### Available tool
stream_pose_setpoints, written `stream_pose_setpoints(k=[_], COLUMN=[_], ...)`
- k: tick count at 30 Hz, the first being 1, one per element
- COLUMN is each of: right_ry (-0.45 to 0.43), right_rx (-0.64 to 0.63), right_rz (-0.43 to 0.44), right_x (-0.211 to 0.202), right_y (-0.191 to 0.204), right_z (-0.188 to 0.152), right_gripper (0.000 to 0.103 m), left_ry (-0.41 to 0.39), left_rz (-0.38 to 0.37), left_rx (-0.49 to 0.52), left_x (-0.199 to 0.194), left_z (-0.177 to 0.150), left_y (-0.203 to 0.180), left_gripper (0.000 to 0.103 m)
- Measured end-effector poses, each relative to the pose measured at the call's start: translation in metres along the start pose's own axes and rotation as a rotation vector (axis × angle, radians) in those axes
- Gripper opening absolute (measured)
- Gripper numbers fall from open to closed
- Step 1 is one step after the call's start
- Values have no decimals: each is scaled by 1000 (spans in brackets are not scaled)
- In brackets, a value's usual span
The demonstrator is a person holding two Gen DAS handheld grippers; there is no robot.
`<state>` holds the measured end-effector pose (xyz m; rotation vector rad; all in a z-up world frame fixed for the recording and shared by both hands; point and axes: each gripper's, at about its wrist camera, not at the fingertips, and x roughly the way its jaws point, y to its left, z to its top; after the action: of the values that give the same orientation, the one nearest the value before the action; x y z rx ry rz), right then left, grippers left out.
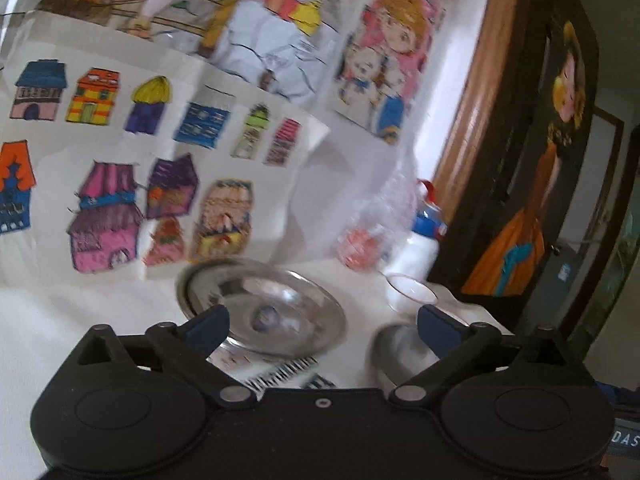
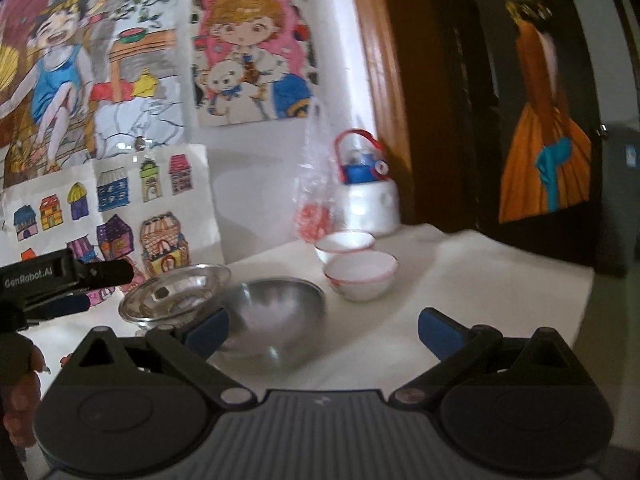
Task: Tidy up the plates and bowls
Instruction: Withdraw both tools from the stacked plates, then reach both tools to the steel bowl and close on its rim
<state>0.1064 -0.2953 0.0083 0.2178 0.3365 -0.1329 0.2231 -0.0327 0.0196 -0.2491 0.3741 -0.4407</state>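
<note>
Both tools stand wide open and empty. The steel bowl (image 2: 276, 312) sits just ahead of the right tool (image 2: 322, 330), left of centre, nearer it than the left tool (image 1: 322, 330), which faces the steel plate (image 1: 264, 308) by the surface's back edge.

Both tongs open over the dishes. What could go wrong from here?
1. The steel plate sits tilted, apparently on something beneath; a nudge may tip it into the steel bowl.
2. The two white bowls stand touching; gripping one could shove the other toward the white bottle and plastic bag.
3. The left tongs hover close beside the plate, so the right tongs might collide.
</note>
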Motion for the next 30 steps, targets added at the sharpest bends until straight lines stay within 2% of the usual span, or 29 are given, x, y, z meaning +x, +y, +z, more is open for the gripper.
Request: stream_pose_setpoints(k=[11, 16, 22, 30], right_ry=[52, 96, 90, 136], right_rx=[154, 149, 127, 93], right_rz=[12, 9, 26, 56], right_x=[-8, 7, 23, 65], right_y=[-57, -63, -60, -53], right_z=[-33, -24, -12, 15], right_gripper=[103, 103, 103, 103], left_ry=[150, 191, 175, 208], left_rz=[38, 101, 144, 186], left_rx=[23, 15, 4, -117], left_x=[21, 33, 37, 54], left_z=[-26, -33, -33, -28], left_y=[-48, -62, -67, -61], left_gripper=[102, 102, 102, 102])
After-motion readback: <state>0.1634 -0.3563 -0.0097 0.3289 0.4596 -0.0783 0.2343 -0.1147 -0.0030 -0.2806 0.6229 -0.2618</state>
